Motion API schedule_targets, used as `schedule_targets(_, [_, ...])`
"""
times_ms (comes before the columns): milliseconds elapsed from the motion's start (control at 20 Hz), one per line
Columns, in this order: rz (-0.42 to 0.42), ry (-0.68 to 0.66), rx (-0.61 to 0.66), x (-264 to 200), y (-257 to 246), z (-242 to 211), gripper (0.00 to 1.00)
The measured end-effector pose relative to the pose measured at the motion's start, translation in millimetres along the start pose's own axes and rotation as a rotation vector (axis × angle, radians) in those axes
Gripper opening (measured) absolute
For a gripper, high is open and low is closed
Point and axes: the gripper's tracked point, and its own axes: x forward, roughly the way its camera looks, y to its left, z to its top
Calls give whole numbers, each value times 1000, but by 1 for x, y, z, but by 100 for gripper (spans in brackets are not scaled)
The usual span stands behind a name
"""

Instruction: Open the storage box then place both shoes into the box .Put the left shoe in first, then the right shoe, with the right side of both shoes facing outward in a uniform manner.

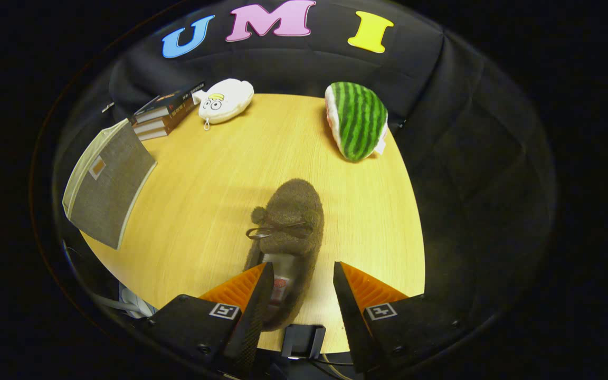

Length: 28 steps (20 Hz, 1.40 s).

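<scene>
Jaws open astride shoe, wood table, black cloth booth

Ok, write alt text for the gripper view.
The gripper is open with the heel of a fuzzy brown shoe between its fingers, on a round wooden table. Beyond lie a grey storage box, stacked books, a white plush and a watermelon plush.
</scene>
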Motion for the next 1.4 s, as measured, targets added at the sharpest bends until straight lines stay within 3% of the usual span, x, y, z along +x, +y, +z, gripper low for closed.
schedule_targets(250, [42,24,38,41,-4,5,60])
schedule_targets(400, [50,21,52,52,-2,9,35])
schedule_targets(550, [-18,21,51,52,-16,10,7])
schedule_targets(900, [11,-28,146,-18,21,52,5])
schedule_targets(1150, [92,-142,145,-88,105,129,5])
schedule_targets(1400, [179,-192,103,-125,213,177,5])
